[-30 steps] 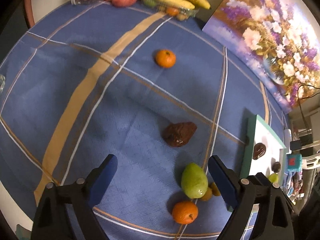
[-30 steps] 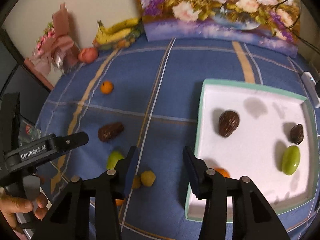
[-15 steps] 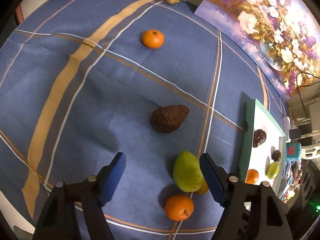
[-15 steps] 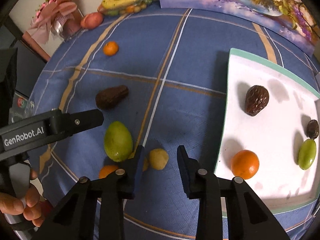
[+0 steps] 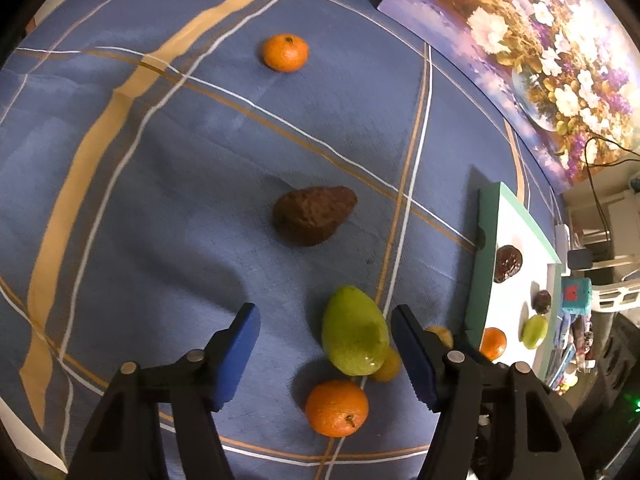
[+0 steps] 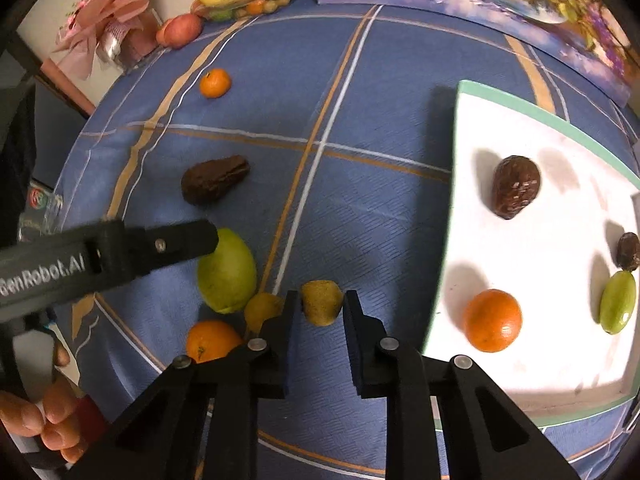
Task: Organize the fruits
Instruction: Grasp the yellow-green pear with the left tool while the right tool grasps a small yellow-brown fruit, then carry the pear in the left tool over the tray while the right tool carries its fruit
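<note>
Two claws: both have just been closing.
Right claw (image 6: 318,306): clamped on small yellow fruit (image 6: 322,302).
Left claw (image 5: 326,354): half open around green pear (image 5: 354,336), not gripping.

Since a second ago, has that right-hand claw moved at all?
Yes. The right gripper has dropped toward the blue tablecloth, and its jaws have just been closing on the small yellow fruit beside the white tray.

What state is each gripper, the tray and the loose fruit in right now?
Right gripper: jaws closed on the small yellow fruit.
Left gripper: jaws open and closing in around the green pear, not yet pressing it.
Tray: holds an orange, two brown fruits and a green one.
Brown avocado: lying loose on the cloth.
Far tangerine: loose on the cloth.
</note>
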Motion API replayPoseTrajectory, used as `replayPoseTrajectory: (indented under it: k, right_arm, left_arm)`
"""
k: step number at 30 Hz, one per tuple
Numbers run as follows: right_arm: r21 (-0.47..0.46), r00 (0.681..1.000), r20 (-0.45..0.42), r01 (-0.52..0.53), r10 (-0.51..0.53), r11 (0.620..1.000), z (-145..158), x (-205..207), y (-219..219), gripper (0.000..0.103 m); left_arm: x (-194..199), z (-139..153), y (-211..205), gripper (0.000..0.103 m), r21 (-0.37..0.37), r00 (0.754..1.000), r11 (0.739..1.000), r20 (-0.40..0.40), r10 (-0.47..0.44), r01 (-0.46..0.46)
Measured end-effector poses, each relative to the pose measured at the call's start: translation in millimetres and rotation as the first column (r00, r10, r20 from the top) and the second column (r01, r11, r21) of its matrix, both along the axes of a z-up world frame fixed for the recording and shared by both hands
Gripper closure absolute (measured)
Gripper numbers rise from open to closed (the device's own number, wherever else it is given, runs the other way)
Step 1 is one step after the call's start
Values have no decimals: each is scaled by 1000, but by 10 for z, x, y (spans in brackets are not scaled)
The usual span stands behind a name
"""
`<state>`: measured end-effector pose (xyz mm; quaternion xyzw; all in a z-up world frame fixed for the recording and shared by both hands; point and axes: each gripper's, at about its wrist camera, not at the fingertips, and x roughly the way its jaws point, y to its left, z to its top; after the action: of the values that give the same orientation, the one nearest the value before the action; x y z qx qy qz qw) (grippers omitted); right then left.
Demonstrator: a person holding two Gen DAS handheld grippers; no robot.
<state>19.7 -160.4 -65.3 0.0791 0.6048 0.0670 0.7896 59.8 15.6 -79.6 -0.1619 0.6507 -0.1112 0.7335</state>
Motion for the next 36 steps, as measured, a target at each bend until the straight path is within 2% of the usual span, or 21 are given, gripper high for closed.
replayPoseTrajectory:
  k: [1,3,10,14,23,25,29,36]
  right_arm:
    - [3,1000,5,5,-5,1000,16,-5,-26,81]
    - [10,1000,18,18,-18,1000,58,-3,-75,81]
    - [22,998,50,44,-45,999,163,-27,-204,81]
    - [22,997,57,49,-50,999,182,-32,-215,81]
    - [43,992,95,74,-78,996,294,-112,-351,81]
    - [54,990,109,87,-93,995,333,-121,-398,81]
    - [61,982,133,127,-134,990,401,-169,-549,81]
    - [36,959,158,231,-233,972,495,-290,-949,81]
  left_arm:
    - [-2,-11,-13,35,-3,1000,1000,-4,-2,2]
    - [-11,-40,-38,46,-14,1000,1000,-17,-10,9]
    - [-41,-65,-149,53,-35,999,999,-32,-32,31]
    - [-57,-114,-228,62,-57,997,997,-50,-51,48]
    - [-77,-82,-316,62,-30,998,998,-28,-51,50]
    - [-73,-21,-320,62,-16,999,999,-4,-47,47]
    - [-91,104,-355,62,-37,998,998,41,-47,49]
    - [-164,370,-659,62,-57,980,987,137,-143,152]
